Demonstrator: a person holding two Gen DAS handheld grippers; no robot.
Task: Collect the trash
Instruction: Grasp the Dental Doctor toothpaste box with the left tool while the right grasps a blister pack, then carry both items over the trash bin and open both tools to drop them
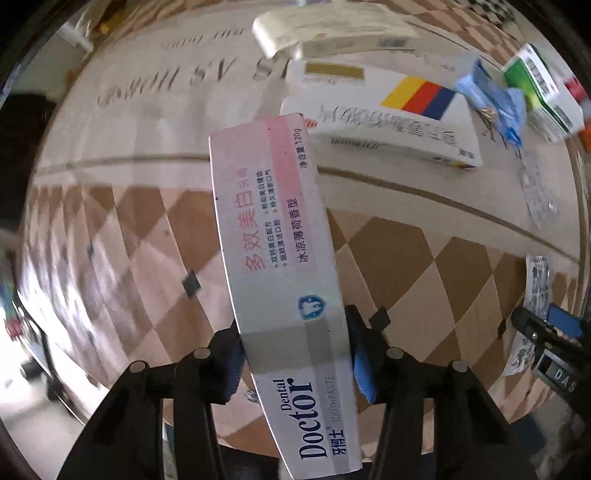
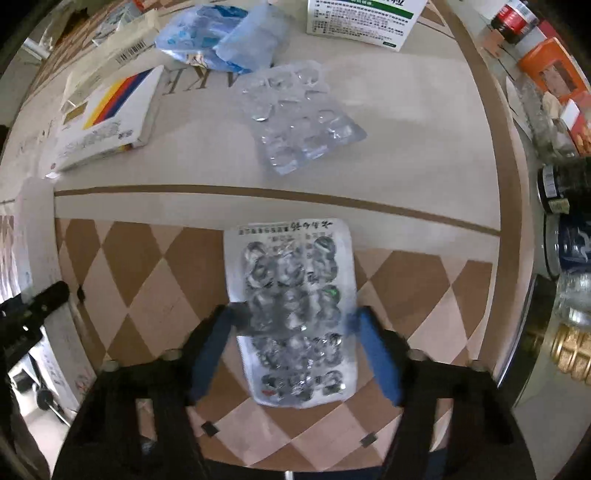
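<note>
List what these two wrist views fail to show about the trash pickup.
- Any bin or bag for the trash: in neither view.
- Left wrist view: the near end of the toothpaste box runs off the bottom edge, behind the left gripper.
- Right wrist view: printing on the blister pack held in the right gripper is blurred, unreadable.
- Right wrist view: the green-and-white box is cut by the top edge.
</note>
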